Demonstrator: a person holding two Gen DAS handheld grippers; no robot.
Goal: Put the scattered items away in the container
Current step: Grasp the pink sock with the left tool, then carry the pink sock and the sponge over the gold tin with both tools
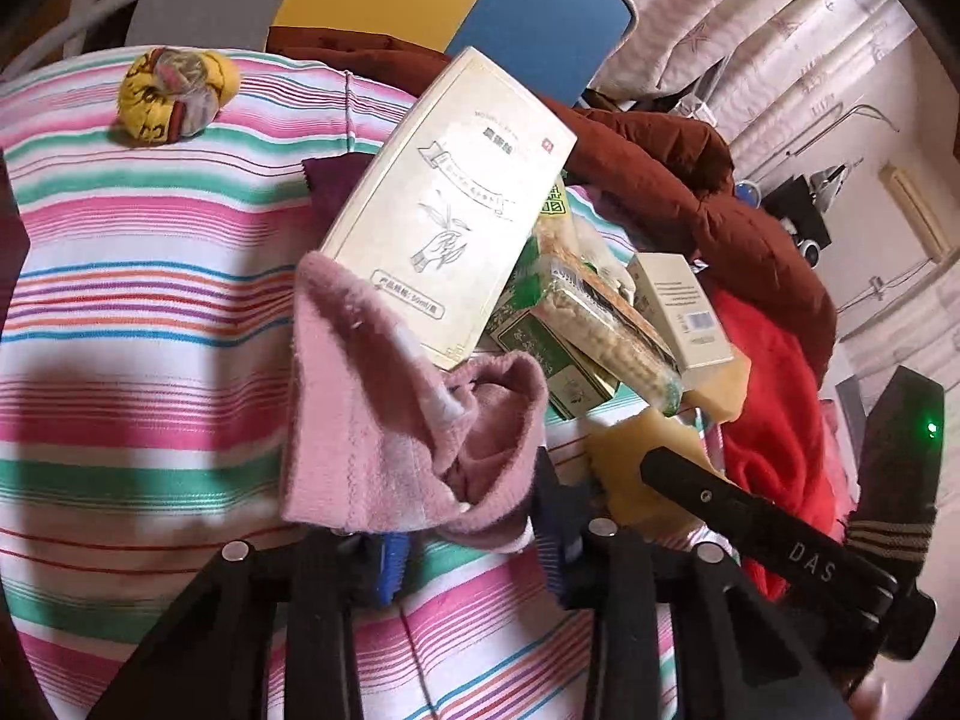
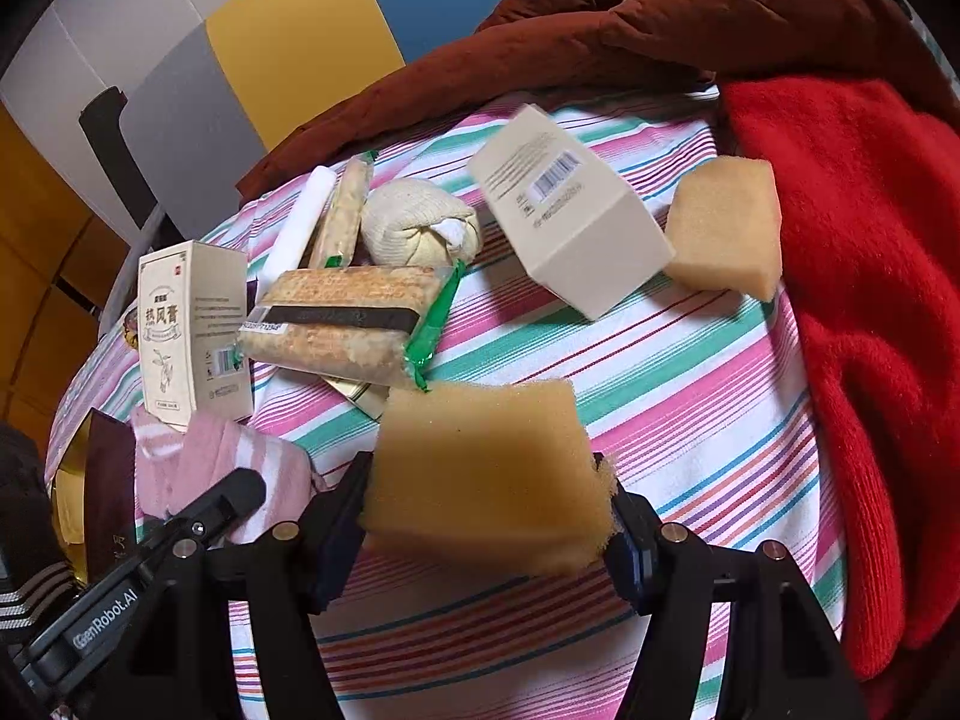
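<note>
- A bed sheet (image 1: 150, 276) striped in pink, green, white and orange covers the surface, a bed as it seems, not a table; it is lit unevenly, with soft shadows across it.
- At the far left of the left wrist view a knotted yellow printed cloth bundle (image 1: 177, 97) lies alone on the stripes, well apart from the rest.
- The left gripper (image 1: 471, 546) has its fingers closed narrowly on a fuzzy pink sock (image 1: 384, 420), which bunches up between them.
- Just behind the sock a tall cream cardboard box with a line drawing of a hand (image 1: 447, 204) leans tilted; a green-edged clear packet of beige crackers (image 1: 606, 324) lies to its right, over a green box.
- In the right wrist view a cream cloth ball (image 2: 420, 222) sits behind the crackers, and a pale grey box with a barcode (image 2: 570, 210) lies tilted near it.
- The right gripper (image 2: 486, 525) holds a tan foam sponge block (image 2: 489, 468), fingers about half open and pressed to its two sides.
- A second tan sponge (image 2: 726, 228) touches the grey box at its right.
- A rust-brown quilted jacket (image 2: 630, 30) and a bright red knitted garment (image 2: 858, 300) border the far and right edges.
- Grey, yellow and blue wall panels (image 2: 288, 42) stand behind; pale patterned curtains (image 1: 750, 18) hang at the right.
- No container can be made out.
</note>
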